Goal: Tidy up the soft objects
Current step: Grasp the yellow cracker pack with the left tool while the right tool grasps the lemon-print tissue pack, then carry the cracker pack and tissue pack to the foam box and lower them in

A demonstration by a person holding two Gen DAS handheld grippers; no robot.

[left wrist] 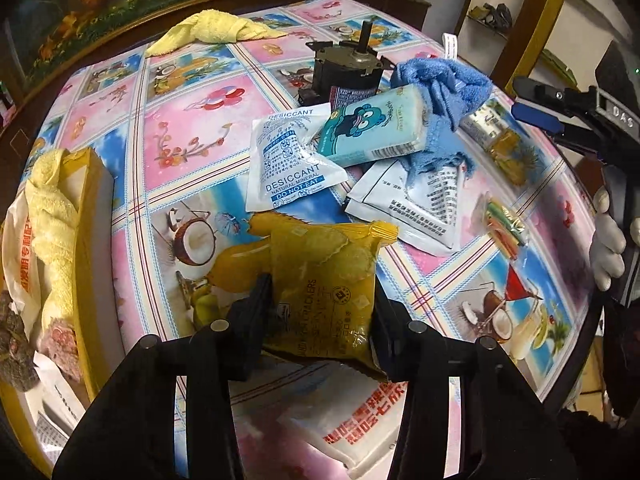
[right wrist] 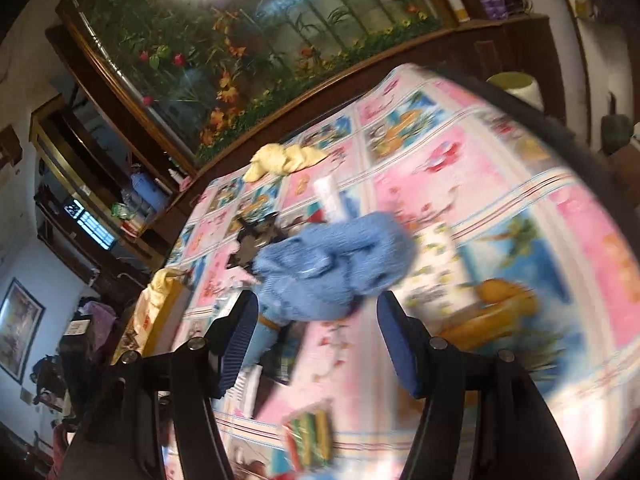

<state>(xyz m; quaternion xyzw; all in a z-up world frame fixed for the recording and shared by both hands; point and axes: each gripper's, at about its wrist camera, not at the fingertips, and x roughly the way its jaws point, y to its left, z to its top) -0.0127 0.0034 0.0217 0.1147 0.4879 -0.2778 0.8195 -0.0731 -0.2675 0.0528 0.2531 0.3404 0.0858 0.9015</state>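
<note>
Packets and cloths lie scattered over a counter (left wrist: 192, 128) covered in a pink and blue printed plastic sheet. The left hand-held gripper (left wrist: 320, 312) has its black fingers pressed against both sides of a yellow crinkled cracker packet (left wrist: 324, 280), holding it above the sheet and above a white plastic pouch with red lettering (left wrist: 340, 420). The right hand-held gripper (right wrist: 316, 320), with blue ribbed pads, stands open (nothing between its jaws) just short of a crumpled blue towel (right wrist: 332, 268), though that view is blurred. In the left wrist view the blue towel drapes over a light blue cartoon tissue pack (left wrist: 372, 124), beside a white desiccant sachet (left wrist: 288, 160) and a black cylindrical motor (left wrist: 348, 68). A yellow towel (left wrist: 212, 28) lies at the far edge; another (left wrist: 52, 208) sits in a yellow-rimmed box (left wrist: 96, 208) at left.
</note>
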